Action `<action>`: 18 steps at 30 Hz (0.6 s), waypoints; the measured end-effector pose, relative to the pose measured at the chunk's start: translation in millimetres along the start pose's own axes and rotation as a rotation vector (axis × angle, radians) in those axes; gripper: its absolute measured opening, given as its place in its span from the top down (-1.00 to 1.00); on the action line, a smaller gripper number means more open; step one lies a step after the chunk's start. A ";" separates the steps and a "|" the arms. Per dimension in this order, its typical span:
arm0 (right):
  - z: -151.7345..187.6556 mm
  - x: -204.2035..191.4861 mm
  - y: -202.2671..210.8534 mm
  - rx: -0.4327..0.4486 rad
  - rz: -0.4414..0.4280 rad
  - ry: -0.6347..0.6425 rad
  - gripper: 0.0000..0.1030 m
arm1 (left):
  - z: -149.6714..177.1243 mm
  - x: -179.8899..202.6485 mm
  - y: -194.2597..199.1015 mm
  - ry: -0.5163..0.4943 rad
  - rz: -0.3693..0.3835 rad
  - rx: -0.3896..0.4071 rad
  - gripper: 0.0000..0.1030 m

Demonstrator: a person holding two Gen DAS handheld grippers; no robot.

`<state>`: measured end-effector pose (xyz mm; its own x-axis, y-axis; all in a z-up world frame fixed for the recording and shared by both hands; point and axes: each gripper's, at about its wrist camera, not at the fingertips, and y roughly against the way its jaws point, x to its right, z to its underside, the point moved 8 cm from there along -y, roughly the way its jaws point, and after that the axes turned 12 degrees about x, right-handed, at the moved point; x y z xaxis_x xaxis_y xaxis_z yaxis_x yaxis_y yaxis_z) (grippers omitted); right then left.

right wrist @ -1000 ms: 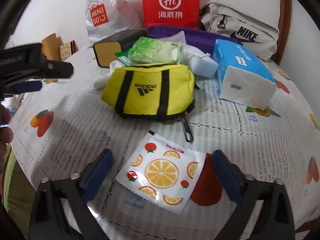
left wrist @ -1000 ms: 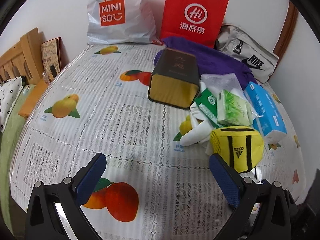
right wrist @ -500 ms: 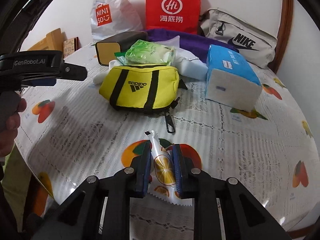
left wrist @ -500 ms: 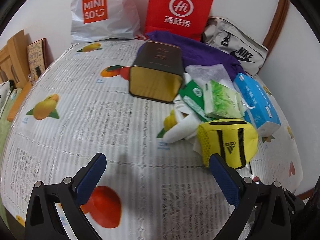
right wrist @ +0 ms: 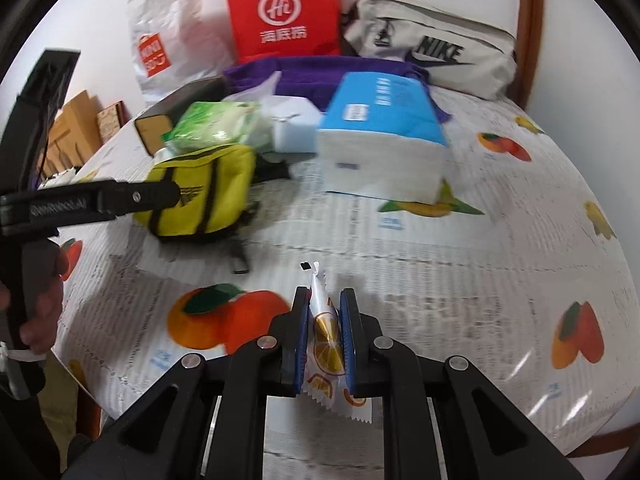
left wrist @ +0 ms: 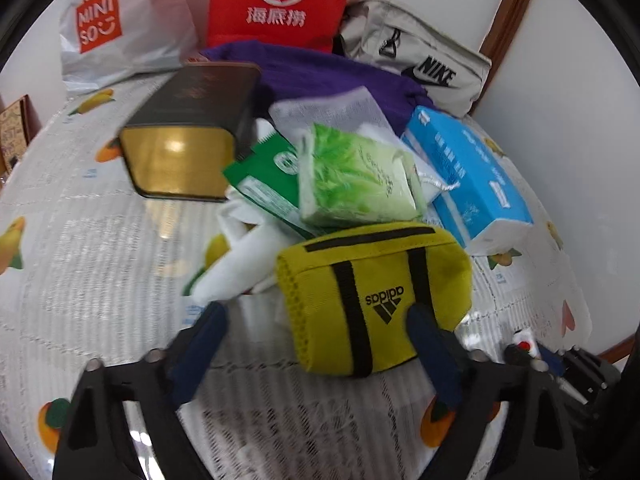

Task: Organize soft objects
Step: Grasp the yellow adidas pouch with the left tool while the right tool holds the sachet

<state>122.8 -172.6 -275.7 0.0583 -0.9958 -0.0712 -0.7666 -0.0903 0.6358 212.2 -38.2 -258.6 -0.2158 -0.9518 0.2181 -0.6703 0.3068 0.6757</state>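
My right gripper (right wrist: 325, 300) is shut on a white packet printed with orange slices (right wrist: 325, 328) and holds it a little above the tablecloth. My left gripper (left wrist: 316, 320) is open, its fingers on either side of the near end of a yellow Adidas pouch (left wrist: 372, 292); its right finger overlaps the pouch. The pouch also shows in the right wrist view (right wrist: 200, 196), with the left gripper's arm (right wrist: 88, 200) across it. Behind the pouch lie a green tissue pack (left wrist: 356, 176), a blue tissue pack (left wrist: 468, 176) and a white cloth (left wrist: 240, 264).
A dark tin with a gold end (left wrist: 188, 132) lies on its side. A purple cloth (left wrist: 320, 76), a red bag (left wrist: 280, 0), a white Miniso bag (left wrist: 116, 24) and a grey Nike bag (left wrist: 416, 64) stand at the back. The table edge (right wrist: 560, 444) is near.
My right gripper closed on the orange-slice packet and lifted it off the table. My left gripper moved right and forward to the yellow pouch and narrowed somewhat.
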 end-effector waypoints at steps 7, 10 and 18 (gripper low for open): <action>-1.8 27.1 -4.9 -0.011 0.051 -0.023 0.71 | -4.9 6.9 -0.3 -0.021 0.027 0.023 0.12; -3.4 32.1 -6.2 -0.010 0.058 -0.027 0.71 | -7.9 6.0 4.5 -0.019 0.046 0.034 0.44; -9.7 39.8 2.0 0.020 0.061 -0.047 0.71 | -15.7 9.0 31.1 -0.054 0.065 0.066 0.58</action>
<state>129.8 -212.6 -269.8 -0.0185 -0.9974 -0.0690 -0.7803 -0.0287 0.6248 200.5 -37.2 -224.5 -0.2971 -0.9291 0.2202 -0.6987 0.3687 0.6130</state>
